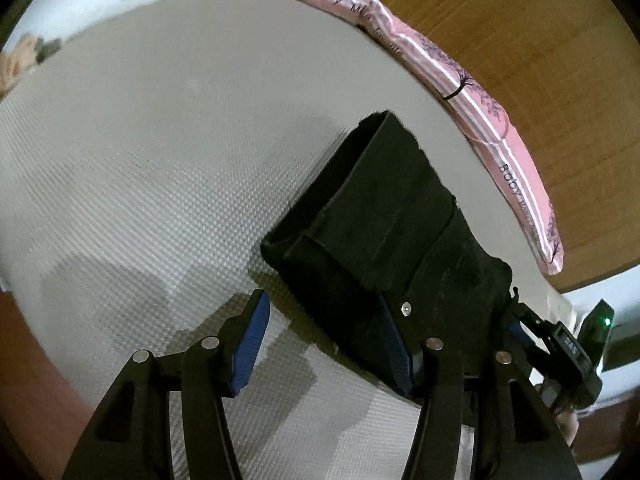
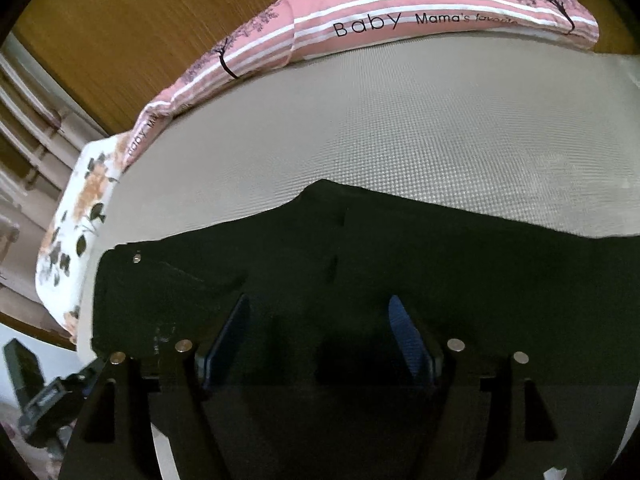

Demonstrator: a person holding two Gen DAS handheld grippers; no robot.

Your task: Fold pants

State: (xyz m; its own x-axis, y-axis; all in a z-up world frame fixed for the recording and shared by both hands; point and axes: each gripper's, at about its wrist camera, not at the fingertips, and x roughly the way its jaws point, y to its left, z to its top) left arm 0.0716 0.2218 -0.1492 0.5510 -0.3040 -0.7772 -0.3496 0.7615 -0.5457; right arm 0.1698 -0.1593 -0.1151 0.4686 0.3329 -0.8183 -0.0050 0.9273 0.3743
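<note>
Black pants [image 1: 392,236] lie folded into a narrow stack on the grey mattress [image 1: 160,160]. Your left gripper [image 1: 324,340] fingers are apart at the stack's near edge; right gripper [image 2: 320,336] fingers apart over the cloth. Next, I'd judge: close on an end for the final fold.

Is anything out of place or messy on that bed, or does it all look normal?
Nothing stands out. The black pants lie folded in a compact stack on the grey mat, with both the left gripper and right gripper open. The pink pillow sits along the far edge. Nothing looks spilled or damaged.
</note>
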